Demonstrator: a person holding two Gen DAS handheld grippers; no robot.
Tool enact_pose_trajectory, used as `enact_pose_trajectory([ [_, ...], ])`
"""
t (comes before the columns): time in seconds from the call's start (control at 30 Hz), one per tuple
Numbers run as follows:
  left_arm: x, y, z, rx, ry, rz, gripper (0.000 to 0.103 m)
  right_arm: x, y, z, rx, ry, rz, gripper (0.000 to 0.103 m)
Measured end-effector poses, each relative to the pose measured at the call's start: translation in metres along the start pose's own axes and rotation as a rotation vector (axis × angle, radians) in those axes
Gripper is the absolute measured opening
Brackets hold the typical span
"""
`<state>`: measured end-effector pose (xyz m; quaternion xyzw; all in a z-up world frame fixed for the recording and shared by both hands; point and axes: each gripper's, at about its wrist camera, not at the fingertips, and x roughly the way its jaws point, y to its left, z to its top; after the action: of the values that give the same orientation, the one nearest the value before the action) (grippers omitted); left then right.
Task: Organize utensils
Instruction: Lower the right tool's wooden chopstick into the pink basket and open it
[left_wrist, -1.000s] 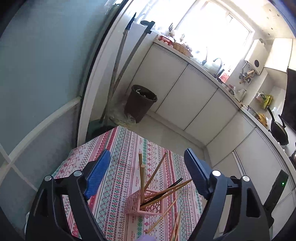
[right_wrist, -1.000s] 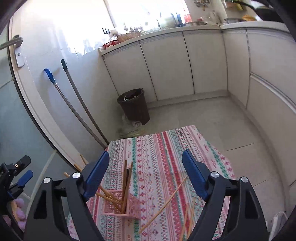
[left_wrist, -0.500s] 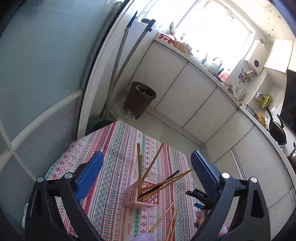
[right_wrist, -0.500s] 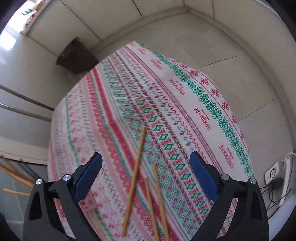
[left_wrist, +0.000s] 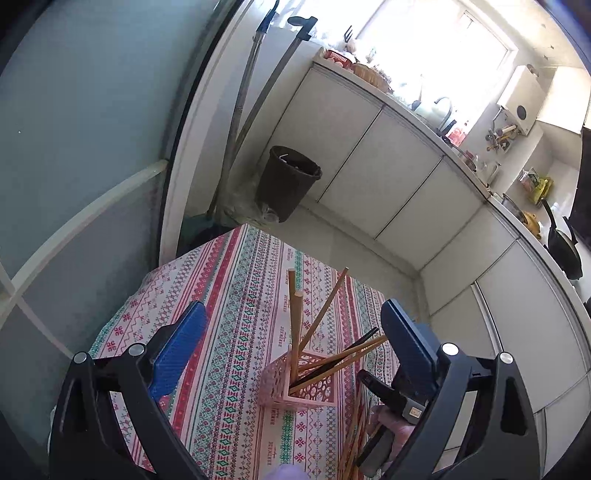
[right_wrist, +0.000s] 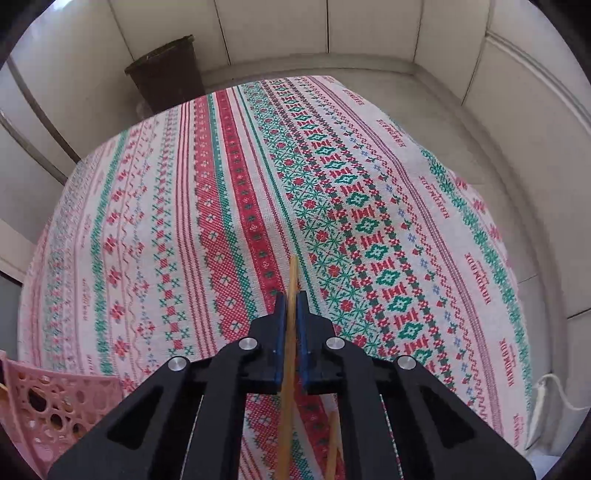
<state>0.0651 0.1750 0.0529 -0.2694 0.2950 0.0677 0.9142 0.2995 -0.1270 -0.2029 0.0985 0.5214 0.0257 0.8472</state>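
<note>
A pink perforated basket (left_wrist: 295, 384) stands on the patterned tablecloth (left_wrist: 229, 280) with several wooden chopsticks (left_wrist: 295, 325) and a black one leaning in it. My left gripper (left_wrist: 291, 306) hovers above it, open and empty. To the right of the basket, loose chopsticks (left_wrist: 354, 435) lie on the cloth. In the right wrist view my right gripper (right_wrist: 291, 295) points steeply down at the cloth, its jaws closing tight on a wooden chopstick (right_wrist: 293, 269) that pokes out past the blue pads. A second chopstick (right_wrist: 332, 443) lies beneath. The basket's corner (right_wrist: 55, 402) shows at lower left.
A dark waste bin (left_wrist: 288, 181) and two long mop handles (left_wrist: 251, 92) stand on the floor beyond the table's far edge. White kitchen cabinets (left_wrist: 399, 184) run along the back and right. A glass door (left_wrist: 74, 147) is at the left.
My right gripper dropped to the cloth and went from wide open to shut on a chopstick. The left gripper widened slightly and stayed over the basket.
</note>
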Motion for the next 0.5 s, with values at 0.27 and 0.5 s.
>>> enact_pose_trajectory([
  [0.27, -0.021, -0.004, 0.006, -0.016, -0.032, -0.058, 0.09, -0.098, -0.016, -0.022, 0.036, -0.14, 0.146, 0.006],
  [0.5, -0.047, -0.011, 0.009, -0.032, -0.084, -0.119, 0.09, -0.191, -0.008, -0.063, -0.082, -0.232, 0.239, 0.006],
])
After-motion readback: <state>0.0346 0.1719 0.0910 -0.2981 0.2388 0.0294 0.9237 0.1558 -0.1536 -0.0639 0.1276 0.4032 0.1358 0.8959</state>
